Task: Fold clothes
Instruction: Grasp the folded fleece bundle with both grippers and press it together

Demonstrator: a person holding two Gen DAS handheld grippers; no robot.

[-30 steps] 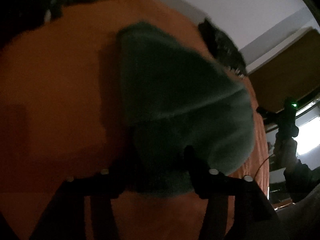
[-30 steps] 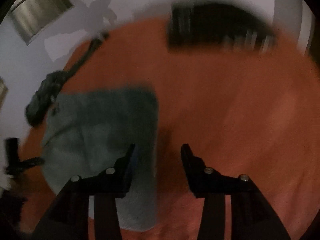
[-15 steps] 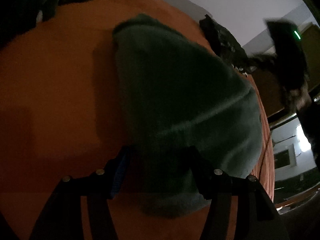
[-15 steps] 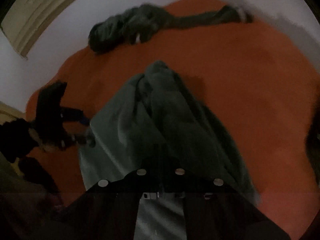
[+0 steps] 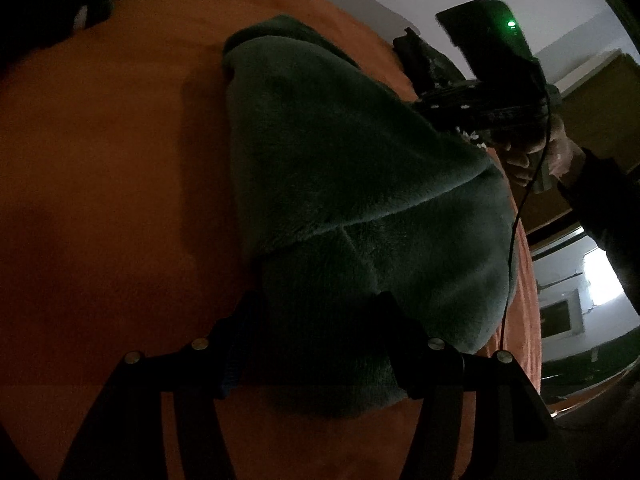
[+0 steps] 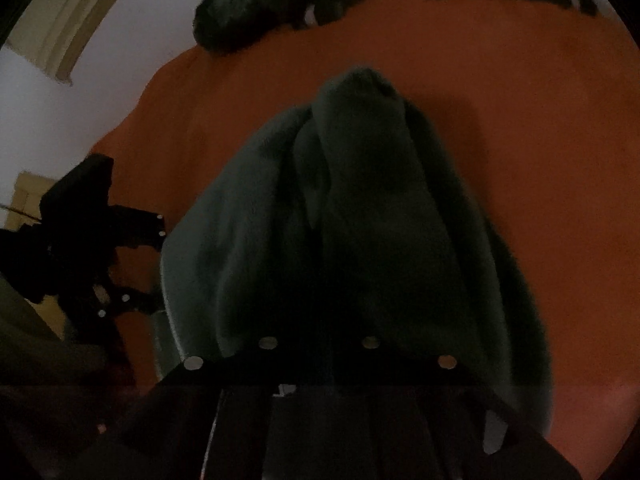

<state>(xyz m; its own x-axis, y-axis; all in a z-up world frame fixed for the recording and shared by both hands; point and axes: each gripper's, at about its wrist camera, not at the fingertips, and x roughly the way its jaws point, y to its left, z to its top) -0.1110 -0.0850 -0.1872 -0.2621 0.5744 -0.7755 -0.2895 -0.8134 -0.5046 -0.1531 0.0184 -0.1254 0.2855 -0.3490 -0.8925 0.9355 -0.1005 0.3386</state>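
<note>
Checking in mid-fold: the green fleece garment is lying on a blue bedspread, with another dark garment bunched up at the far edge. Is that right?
Not quite. The bedspread is orange, not blue; both wrist views show it. The rest holds: the green fleece garment lies on it, and another dark garment is bunched at the far edge, clearest in the right wrist view.

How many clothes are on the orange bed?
3 that I can see: the green fleece in the middle, a dark bundle at the far edge, and another dark garment behind the fleece. More may be hidden.
</note>
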